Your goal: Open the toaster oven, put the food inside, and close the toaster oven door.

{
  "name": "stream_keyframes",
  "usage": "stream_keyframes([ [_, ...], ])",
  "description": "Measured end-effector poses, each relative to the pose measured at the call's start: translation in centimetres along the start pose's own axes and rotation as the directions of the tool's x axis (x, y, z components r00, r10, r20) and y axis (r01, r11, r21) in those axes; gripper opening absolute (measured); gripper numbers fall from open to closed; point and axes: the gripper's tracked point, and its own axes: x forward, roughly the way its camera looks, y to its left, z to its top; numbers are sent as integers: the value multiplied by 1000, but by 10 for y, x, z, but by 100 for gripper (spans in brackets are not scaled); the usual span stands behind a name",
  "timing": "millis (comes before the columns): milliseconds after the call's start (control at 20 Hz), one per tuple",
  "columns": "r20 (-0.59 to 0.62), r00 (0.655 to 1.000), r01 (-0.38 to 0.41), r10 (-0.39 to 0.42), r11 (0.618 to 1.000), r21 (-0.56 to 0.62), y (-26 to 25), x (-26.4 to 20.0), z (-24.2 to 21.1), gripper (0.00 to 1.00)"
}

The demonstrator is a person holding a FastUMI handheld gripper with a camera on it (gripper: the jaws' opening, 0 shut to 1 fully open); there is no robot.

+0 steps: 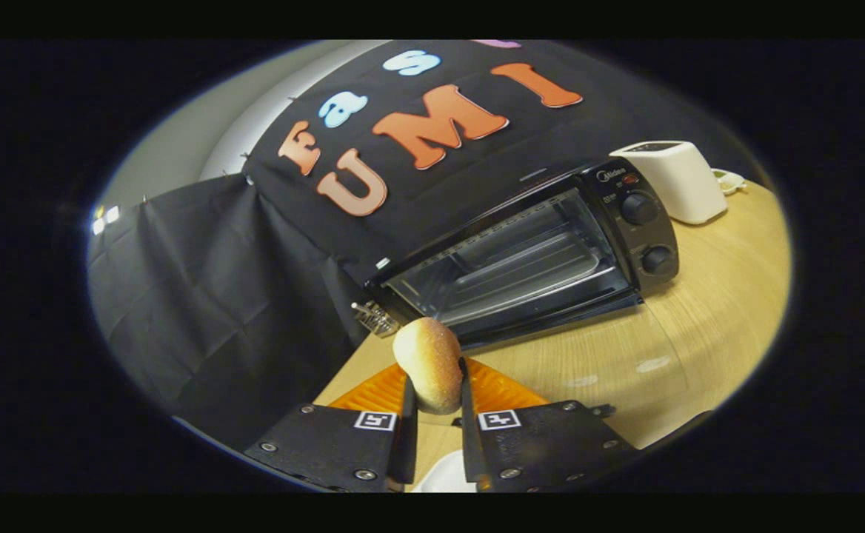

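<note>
- Gripper point(435, 389): both fingers are closed narrow against the sides of a bread roll point(429, 363), one finger on each flank.
- Bread roll: round, pale golden-brown crust with a finely speckled surface. It stands on end between the fingers; its upper half rises clear above the fingertips, and its lower end sits down between them.
- The roll is held clear of the table point(699, 311); the wooden surface shows beyond and to the right of it.
- Toaster oven point(529, 252): black body, standing on the table beyond the roll and the fingers, just ahead and somewhat to the right of them.
- Oven door point(551, 314): let down and lying low along the front of the oven, towards the gripper. The cavity is open to view, with a wire rack point(529, 270) inside.
- The roll overlaps the near left corner of the oven in this view; whether it touches the door cannot be told.
- Controls: two round knobs point(640, 209) on the panel at the oven's right end, one above the other.
- White toaster point(677, 179): stands on the table behind the oven's right end, well apart from the gripper.
- A white rounded object point(447, 474) shows low between the gripper's finger bases; its identity cannot be told.
</note>
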Motion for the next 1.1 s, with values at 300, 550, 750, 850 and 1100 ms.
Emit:
stream_keyframes([
  [300,31,999,14,-18,992,124,-9,45,40,26],
  [550,22,998,44,-51,969,242,-32,80,47,25],
  [750,44,996,62,-76,965,254,-43,105,57,25],
  [850,56,989,121,-140,958,261,-60,116,63,26],
  [1100,111,967,202,-228,957,209,-78,124,71,26],
])
